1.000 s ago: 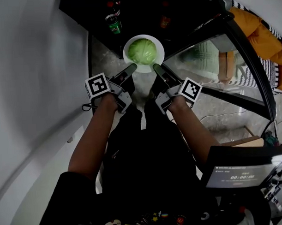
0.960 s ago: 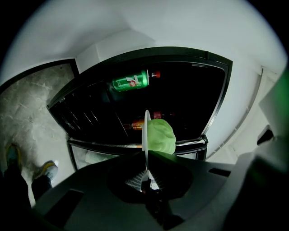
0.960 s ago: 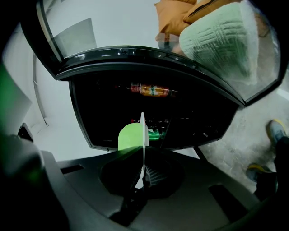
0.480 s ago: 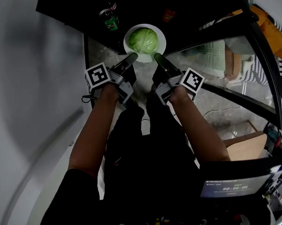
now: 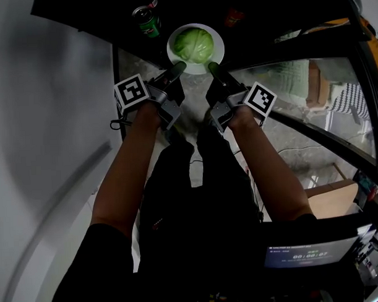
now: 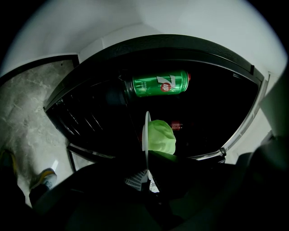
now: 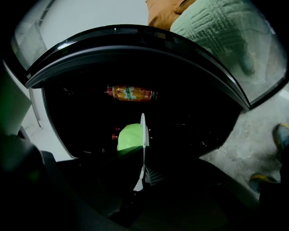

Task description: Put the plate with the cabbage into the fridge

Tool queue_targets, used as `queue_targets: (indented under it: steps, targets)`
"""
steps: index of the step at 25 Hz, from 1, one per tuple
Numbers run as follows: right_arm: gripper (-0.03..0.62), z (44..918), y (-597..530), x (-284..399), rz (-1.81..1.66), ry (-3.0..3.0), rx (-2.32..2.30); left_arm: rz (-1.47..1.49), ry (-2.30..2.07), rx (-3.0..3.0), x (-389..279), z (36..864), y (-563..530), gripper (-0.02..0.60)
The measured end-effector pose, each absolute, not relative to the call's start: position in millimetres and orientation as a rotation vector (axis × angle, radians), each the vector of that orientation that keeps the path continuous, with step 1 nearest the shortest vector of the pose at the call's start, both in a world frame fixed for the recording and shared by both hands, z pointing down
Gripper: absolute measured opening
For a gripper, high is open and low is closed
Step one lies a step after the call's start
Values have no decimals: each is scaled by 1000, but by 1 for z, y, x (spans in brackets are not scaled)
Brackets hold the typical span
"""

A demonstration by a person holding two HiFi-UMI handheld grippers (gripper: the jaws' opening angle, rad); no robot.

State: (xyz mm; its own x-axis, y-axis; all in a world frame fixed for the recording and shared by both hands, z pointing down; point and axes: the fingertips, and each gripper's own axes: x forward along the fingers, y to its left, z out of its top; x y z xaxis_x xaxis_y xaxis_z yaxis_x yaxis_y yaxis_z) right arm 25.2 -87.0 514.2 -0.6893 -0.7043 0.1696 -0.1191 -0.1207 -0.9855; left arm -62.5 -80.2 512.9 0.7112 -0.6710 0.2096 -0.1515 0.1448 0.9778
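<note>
A white plate (image 5: 217, 46) carries a pale green cabbage (image 5: 194, 44) and hangs at the dark mouth of the fridge (image 5: 97, 8). My left gripper (image 5: 177, 68) is shut on the plate's near left rim, my right gripper (image 5: 213, 68) shut on its near right rim. In the left gripper view the plate (image 6: 145, 135) shows edge-on with the cabbage (image 6: 161, 137) to its right. The right gripper view has the plate (image 7: 143, 131) edge-on too, the cabbage (image 7: 129, 136) on its left.
A green soda can (image 5: 148, 22) stands in the fridge left of the plate, also seen as the can (image 6: 160, 84). A red-orange bottle (image 5: 232, 17) is at the right, and an orange bottle (image 7: 131, 93) lies beyond the plate. The glass fridge door (image 5: 310, 81) stands open on the right.
Both grippers have carried the plate and cabbage forward, further into the fridge opening. The grip on the rim is unchanged.
</note>
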Motion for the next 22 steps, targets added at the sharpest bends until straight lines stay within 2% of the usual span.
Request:
queue_targets:
  steps: [22]
  targets:
    - [14, 538, -114, 31, -1876, 1695, -885, -521, -745, 1357, -53, 528, -108, 15]
